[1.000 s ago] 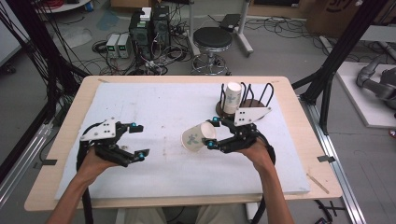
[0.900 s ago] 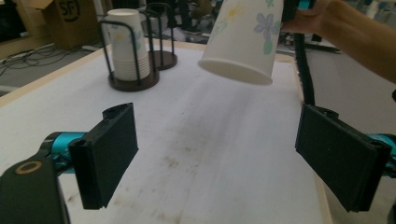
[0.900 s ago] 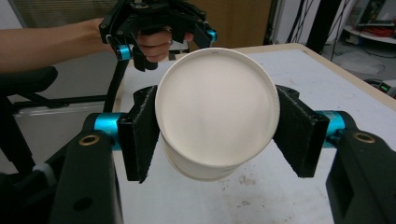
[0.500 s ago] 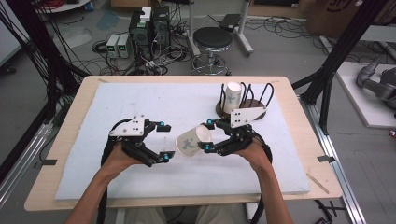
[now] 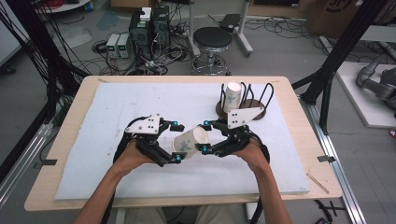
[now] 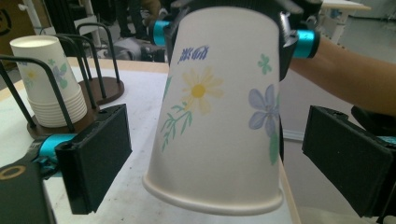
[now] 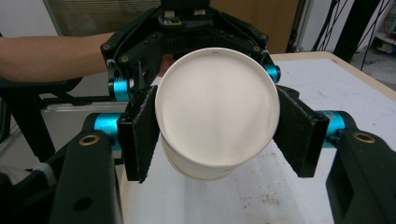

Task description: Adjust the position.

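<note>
High view shows a flowered paper cup [image 5: 188, 142] held in the air over the white mat [image 5: 93, 121], about midway along the counter [image 5: 65, 112] and toward its near edge, between the person's two hands. The cup lies tilted on its side, its open mouth toward the right tool [image 5: 204, 136] and its closed base toward the left tool [image 5: 176, 141].

Right gripper view looks straight into the cup's white inside: the pads [image 7: 140, 133] press the wall from both sides just behind the rim, so the right tool is clamped on the cup and carries its weight. That grip near the mouth leaves the narrower base end free for the other hand.

Left gripper view has the cup [image 6: 219, 107] rising between the left tool's black pads [image 6: 100, 154], with a clear gap on each side; the left tool stands apart around the base end and is not touching the paper. It looks placed to take the cup, which reads as a hand-over from right to left.

Toward the far right of the counter stands a wire holder on a dark round base [image 5: 243, 108], with a stack of matching cups [image 5: 232, 95] nested mouth-down inside it, probably the source of this one.
</note>
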